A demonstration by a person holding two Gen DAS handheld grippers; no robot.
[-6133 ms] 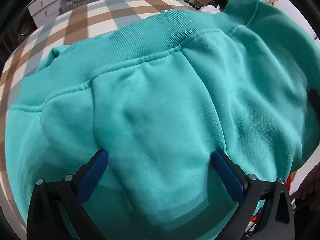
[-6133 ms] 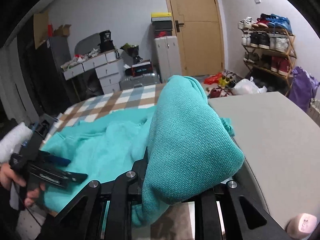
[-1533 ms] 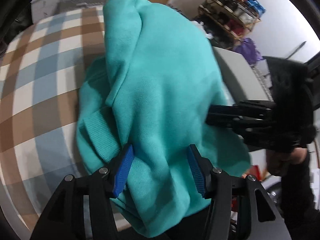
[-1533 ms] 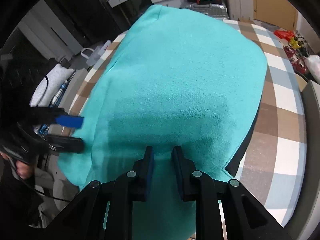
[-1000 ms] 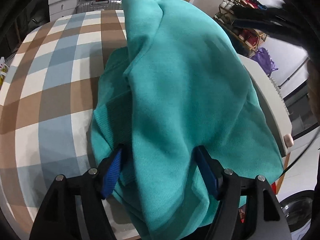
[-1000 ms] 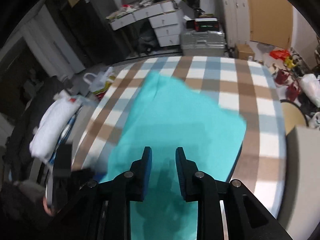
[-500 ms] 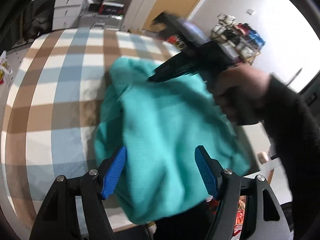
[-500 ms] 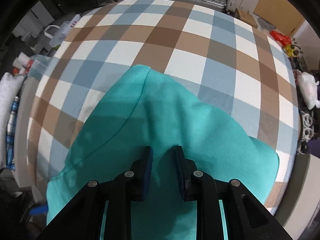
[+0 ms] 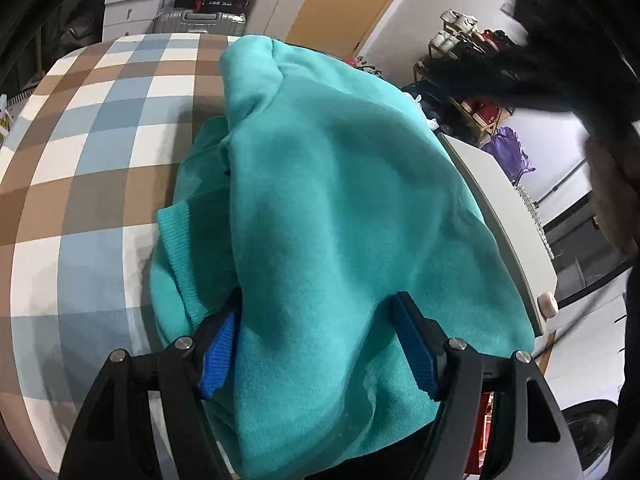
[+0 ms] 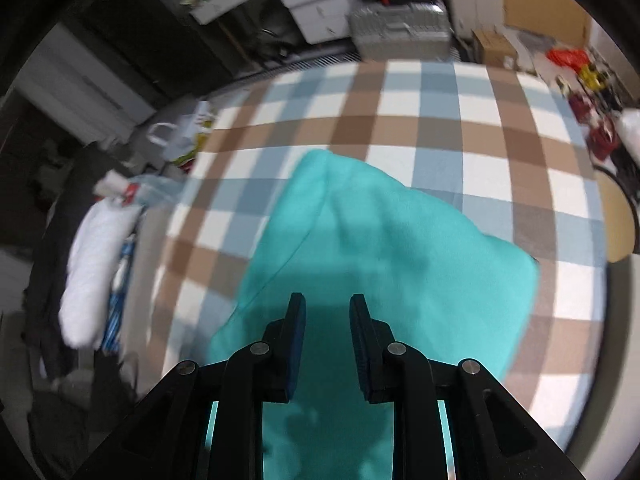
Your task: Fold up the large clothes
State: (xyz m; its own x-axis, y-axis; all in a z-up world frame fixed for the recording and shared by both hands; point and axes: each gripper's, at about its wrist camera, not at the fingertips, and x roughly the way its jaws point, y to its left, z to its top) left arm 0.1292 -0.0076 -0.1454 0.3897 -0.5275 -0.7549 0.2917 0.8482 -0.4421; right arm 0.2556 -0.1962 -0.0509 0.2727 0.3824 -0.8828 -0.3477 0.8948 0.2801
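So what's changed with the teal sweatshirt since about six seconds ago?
The teal sweatshirt went from spread wide to a folded bundle. The right hand-held gripper let go of the bunched cloth it held and hovers above, jaws narrow and empty. The left hand-held gripper stays open astride the fabric on the checked cloth.

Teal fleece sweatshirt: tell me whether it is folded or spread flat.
Folded. The teal fleece sweatshirt lies bunched in stacked layers on the checked cloth, its ribbed cuff tucked beneath the top layer.
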